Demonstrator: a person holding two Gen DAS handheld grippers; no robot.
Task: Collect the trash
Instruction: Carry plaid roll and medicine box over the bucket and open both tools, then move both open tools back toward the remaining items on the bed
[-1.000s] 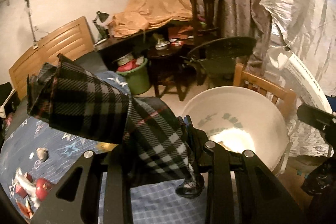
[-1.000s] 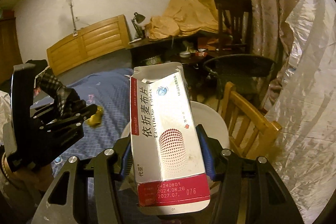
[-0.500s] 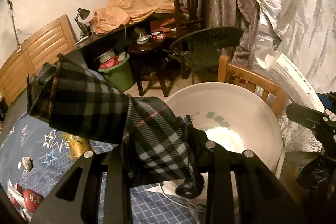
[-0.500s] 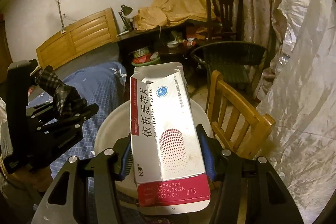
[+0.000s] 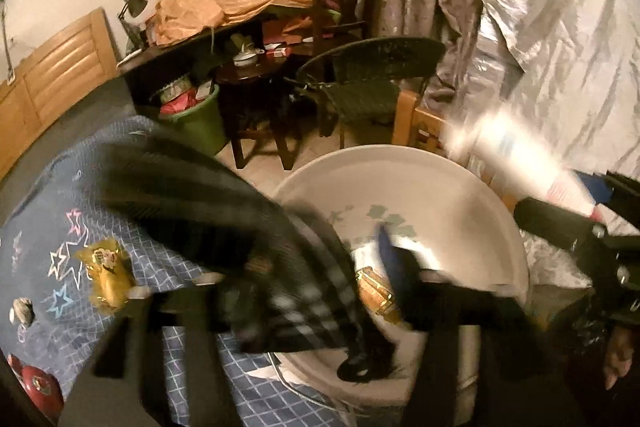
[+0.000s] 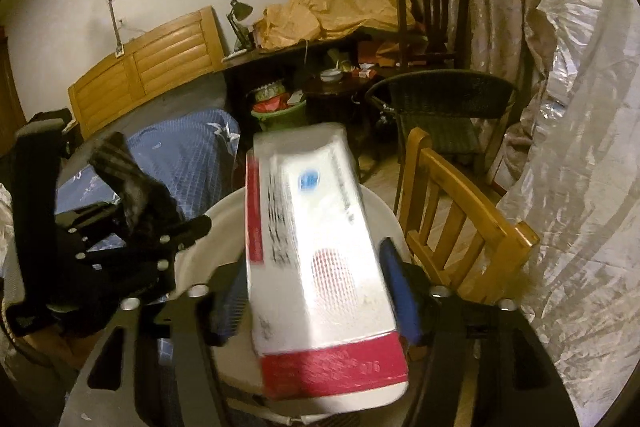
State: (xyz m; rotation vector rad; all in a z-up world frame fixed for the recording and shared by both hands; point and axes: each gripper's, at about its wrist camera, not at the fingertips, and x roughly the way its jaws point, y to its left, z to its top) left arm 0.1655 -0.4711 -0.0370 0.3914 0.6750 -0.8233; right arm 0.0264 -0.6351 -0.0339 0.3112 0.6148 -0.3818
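The right gripper (image 6: 316,287) stands apart — the medicine box (image 6: 320,259) lies loose between its fingers, over the white basin (image 6: 216,227). The left gripper (image 5: 300,279) is blurred — whether it clamps the plaid cloth (image 5: 224,223) I cannot tell.

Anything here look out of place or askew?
Yes. The left gripper holds a plaid cloth over the white basin, an odd item for trash. The medicine box sits tilted between the right gripper's fingers, and blur hides whether they clamp it. A yellow wrapper lies on the bedspread.
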